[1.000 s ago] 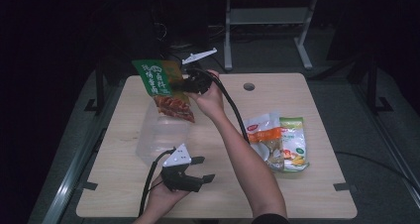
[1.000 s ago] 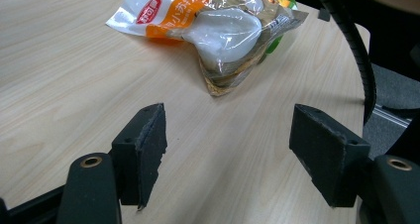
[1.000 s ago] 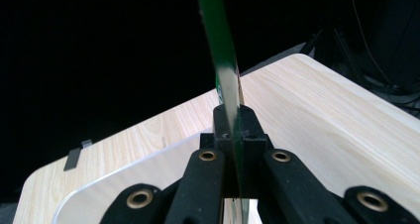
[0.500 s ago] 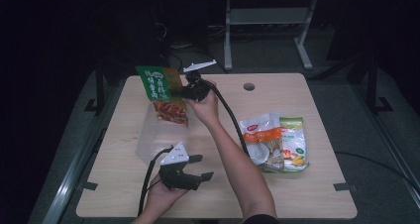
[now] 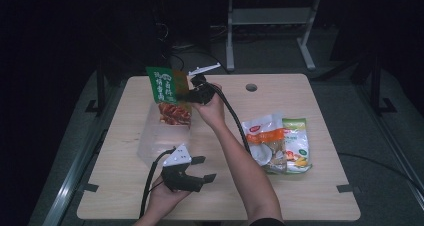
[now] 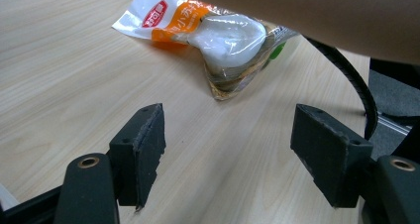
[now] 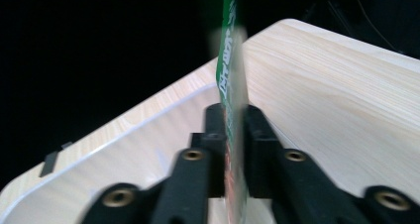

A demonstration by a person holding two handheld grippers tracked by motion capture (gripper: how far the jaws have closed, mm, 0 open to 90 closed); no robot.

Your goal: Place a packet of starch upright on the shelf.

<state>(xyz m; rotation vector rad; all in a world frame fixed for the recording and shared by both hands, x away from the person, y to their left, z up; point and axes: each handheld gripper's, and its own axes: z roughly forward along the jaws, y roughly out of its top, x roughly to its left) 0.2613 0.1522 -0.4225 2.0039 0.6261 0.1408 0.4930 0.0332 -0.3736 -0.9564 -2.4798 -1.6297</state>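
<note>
Clamped tight on the green snack packet, edge-on between the right gripper jaws. Held upright, long axis vertical, directly above the clear plastic bin near the table's left edge. Probably called for a straight lowering into the bin, the packet's lower end already at the bin's mouth. Reached across from the near edge, right forearm stretched toward the far left part of the table, wrist bent so the jaws pointed left. Spread wide and empty at the left gripper, parked low by the near edge, just in front of the bin, pointing right toward the orange-and-white packet and the green-and-yellow packet lying flat near the right edge. Nearer to the bin than those two, but idle.
</note>
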